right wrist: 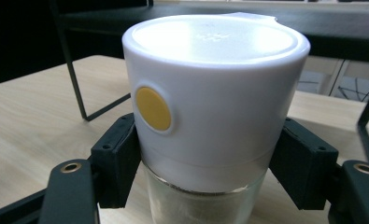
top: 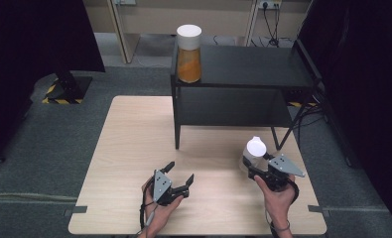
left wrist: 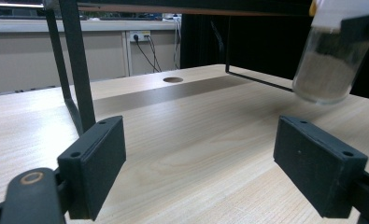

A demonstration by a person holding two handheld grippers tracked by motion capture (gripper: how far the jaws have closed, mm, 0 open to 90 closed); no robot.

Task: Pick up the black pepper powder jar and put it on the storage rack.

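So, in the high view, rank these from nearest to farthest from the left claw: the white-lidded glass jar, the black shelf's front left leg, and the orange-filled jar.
1. Shelf's front left leg, just ahead.
2. White-lidded glass jar, to the right, in the right claw.
3. Orange-filled jar, atop the shelf, far back.

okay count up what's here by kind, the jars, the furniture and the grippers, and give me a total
Jars with white lids: 2, the orange-filled jar on the black shelf unit, and the clear jar held off the table in the right gripper
Furniture: 2, the black shelf unit and the wooden table
Grippers: 2, right gripper and left gripper, its jaws apart
Total: 6
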